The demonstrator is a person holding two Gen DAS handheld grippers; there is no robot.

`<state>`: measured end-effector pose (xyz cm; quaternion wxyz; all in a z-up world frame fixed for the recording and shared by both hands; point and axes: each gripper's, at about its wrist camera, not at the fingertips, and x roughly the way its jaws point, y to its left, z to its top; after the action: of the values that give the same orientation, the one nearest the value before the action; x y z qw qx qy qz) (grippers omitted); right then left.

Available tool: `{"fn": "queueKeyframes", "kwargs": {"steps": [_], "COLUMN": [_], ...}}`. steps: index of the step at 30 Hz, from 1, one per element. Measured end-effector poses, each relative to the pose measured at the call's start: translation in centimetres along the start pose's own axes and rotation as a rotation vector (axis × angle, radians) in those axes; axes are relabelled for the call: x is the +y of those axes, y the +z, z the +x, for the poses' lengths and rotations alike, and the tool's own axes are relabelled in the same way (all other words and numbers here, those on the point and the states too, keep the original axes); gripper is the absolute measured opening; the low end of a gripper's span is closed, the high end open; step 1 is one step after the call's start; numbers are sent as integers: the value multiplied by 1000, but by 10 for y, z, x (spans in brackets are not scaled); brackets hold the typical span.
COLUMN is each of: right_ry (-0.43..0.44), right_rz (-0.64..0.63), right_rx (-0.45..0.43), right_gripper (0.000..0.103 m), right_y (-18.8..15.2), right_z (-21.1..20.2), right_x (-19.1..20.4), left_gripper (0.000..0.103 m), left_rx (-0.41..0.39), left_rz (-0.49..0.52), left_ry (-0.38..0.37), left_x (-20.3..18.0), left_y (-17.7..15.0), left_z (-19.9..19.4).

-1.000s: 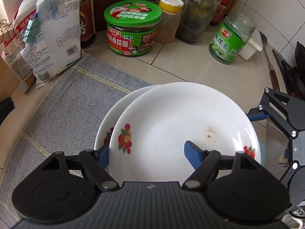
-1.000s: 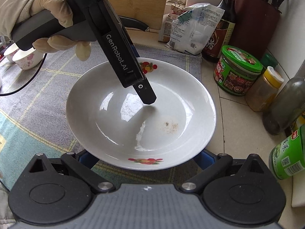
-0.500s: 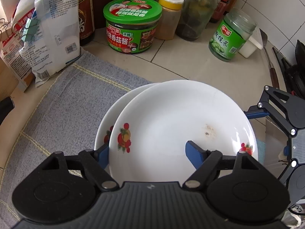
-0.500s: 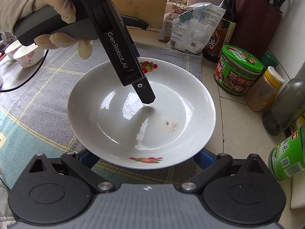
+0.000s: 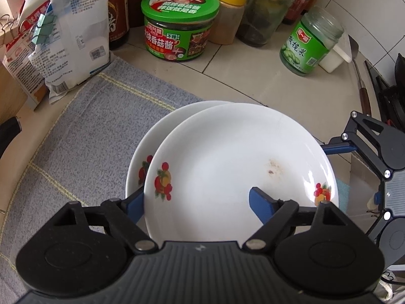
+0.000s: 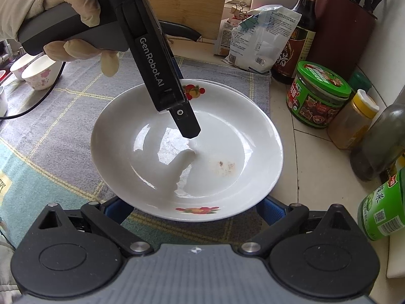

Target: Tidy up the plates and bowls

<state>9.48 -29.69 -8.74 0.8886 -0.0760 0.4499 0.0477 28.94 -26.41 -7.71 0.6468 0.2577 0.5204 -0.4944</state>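
The top plate (image 5: 240, 172) sits nested, slightly offset, on a lower plate (image 5: 138, 167) on the grey cloth (image 5: 96, 126). The left gripper (image 5: 195, 202) has just been opening, its fingers straddling the rim, one inside the dish, pads released. The right gripper (image 6: 192, 209) stands spread beneath the near rim, grasping nothing; withdraw the left straight upward to avoid dragging the plate.

I read "GenRobot.AI" in white along the black left gripper (image 6: 188, 131) at eleven o'clock, "香菇酱" on my green-lidded round jar (image 5: 178, 29) at twelve, "橄榄菜" on the green-labelled glass jar (image 5: 310, 43) at two.
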Motion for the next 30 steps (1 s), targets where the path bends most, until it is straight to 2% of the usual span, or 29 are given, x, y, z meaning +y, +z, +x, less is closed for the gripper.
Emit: {"fn": "queueKeyframes", "kwargs": {"steps": [16, 30], "right_ry": [27, 26], "right_rz": [36, 72], "right_rx": [59, 60], "right_gripper": [103, 103], "right_y": [2, -4], "right_z": [2, 3], "right_x": [-4, -5], "left_gripper": [90, 90], "left_rx": [13, 12], "left_rz": [-53, -86], "left_ry": [-17, -47], "left_x": [1, 5], "left_y": [1, 1], "left_z": [2, 2]}}
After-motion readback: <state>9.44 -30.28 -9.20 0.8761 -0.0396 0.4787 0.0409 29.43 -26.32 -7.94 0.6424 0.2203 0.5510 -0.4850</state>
